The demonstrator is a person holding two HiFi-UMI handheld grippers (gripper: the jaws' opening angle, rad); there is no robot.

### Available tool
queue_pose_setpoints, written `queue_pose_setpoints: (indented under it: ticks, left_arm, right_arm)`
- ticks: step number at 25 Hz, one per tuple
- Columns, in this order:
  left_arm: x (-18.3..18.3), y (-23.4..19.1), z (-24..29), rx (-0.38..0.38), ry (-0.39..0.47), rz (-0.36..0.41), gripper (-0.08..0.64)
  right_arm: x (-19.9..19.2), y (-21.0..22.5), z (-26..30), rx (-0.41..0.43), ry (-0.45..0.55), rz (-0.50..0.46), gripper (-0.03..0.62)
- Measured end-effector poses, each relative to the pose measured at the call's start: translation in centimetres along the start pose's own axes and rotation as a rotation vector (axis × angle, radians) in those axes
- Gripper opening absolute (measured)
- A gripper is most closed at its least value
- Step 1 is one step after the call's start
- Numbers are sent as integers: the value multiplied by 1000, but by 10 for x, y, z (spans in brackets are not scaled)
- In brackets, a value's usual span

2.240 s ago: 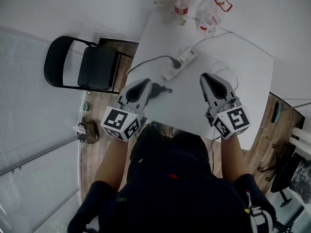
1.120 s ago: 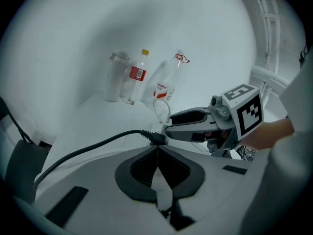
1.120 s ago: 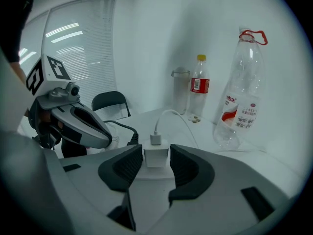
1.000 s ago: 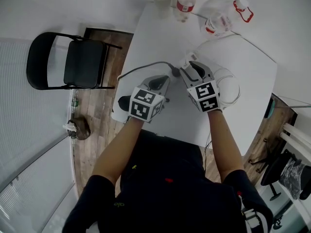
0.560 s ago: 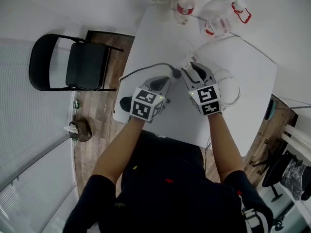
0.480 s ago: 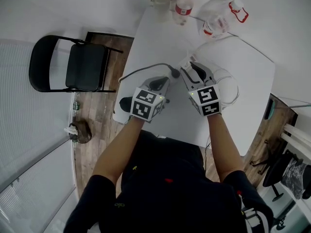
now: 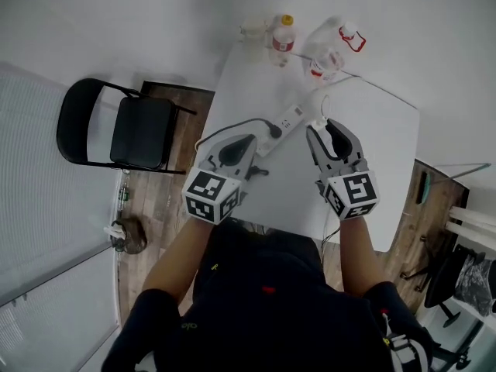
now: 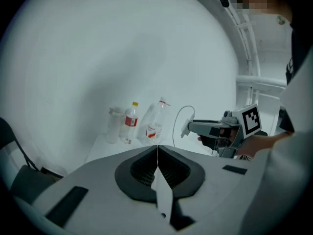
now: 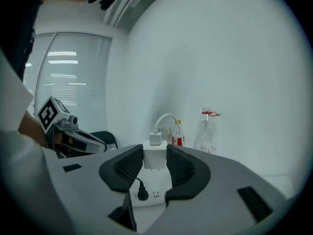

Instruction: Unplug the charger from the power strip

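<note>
right gripper [image 9: 155,153] pinching the white charger [image 9: 155,157], jaws just closed in slightly, prongs clear of power strip [image 9: 153,196] on desk [image 7: 376,134], left gripper [image 8: 157,153] pressed together, empty

Bottles [image 7: 283,33] crowd the far edge of the table [image 7: 380,153]. In the middle the power strip [image 7: 285,120] lies slantwise, and a black cable [image 7: 232,122] runs from it to the left edge. The white cable [image 9: 164,117] of the charger [image 9: 155,155] arches toward the far side. The table's right part is bare; a chair [image 7: 143,126] stands left of it
</note>
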State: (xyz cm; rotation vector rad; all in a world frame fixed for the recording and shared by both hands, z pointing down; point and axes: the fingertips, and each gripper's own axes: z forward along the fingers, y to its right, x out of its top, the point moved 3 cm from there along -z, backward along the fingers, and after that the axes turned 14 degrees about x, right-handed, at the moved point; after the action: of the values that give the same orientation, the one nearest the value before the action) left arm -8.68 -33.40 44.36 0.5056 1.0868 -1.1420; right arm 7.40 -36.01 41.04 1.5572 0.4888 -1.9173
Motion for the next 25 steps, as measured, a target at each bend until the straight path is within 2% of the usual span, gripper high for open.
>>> queue_pose_setpoints:
  ticks: [3,7,11,15,19,25]
  left_arm:
    - [32,-3,-35,8,94,25,23]
    - [66,-17,-74,61,211,63,23]
    - [89,-29,-106,71,290,82,23]
    - [110,-34,-139,71,369,88,23]
    - [120,-34,-158,46,415,63,23]
    - [127,-35,-168,12,421,72,23]
  right_arm:
    - [25,-7,-26,-31,78,37,160]
    - [52,-14,-57,-81,171,90,160]
    - [75,-30,-75,-121,228,70,160]
    - [94,-52,-86,-124,254,12,160]
    - [105,-69,-95,-127,267,-45,159]
    - [115,-87,-98,-146,273,-66,160]
